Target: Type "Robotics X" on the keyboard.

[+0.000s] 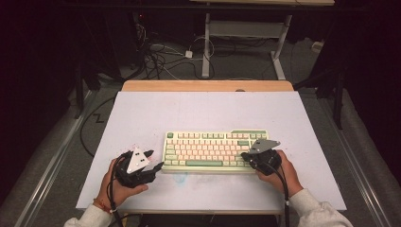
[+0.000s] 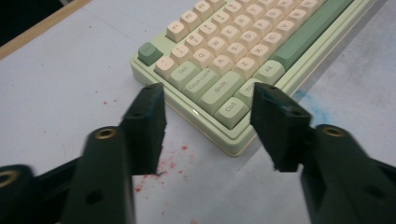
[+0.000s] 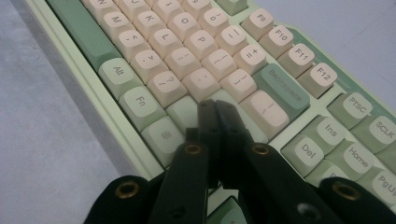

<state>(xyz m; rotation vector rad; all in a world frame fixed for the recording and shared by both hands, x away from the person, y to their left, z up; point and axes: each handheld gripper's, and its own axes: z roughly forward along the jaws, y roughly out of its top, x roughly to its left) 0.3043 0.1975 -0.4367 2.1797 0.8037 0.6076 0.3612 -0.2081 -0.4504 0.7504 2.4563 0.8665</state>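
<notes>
Dark room, cables on floor at 12 o'clock, white table (image 1: 142, 113) with wood strip along its far edge. High view: keyboard (image 1: 215, 151), pale green with cream keys, sits at table centre, toward the near edge. Left gripper (image 1: 153, 160) in left hand (image 1: 120, 187) at 9 o'clock of keyboard, jaws pointing at its left end, tips just beside the near left corner, gap visible. Right gripper (image 1: 244, 154) in right hand (image 1: 279, 172) at 3 o'clock end, tips over the right key block. Cable trails from each toward 6 o'clock.

Left gripper view: jaws part-open, medium gap, nothing between the pads. Keyboard (image 2: 243, 60) at 1 o'clock, its corner with Ctrl key lies just ahead between the tips, not touched. Right-side jaw tip overlaps the Win key area; contact cannot be told. Red specks (image 2: 163, 168) on table (image 2: 56, 93) at 6 o'clock, blue smear (image 2: 310, 105) at 3 o'clock.

Right gripper view: jaws pressed together, no gap, holding nothing. Tips sit over keyboard (image 3: 187, 51) at centre, by the Enter/Shift keys below Backspace. Whether the tips press a key cannot be told. Table (image 3: 42, 140) at 9 o'clock.
</notes>
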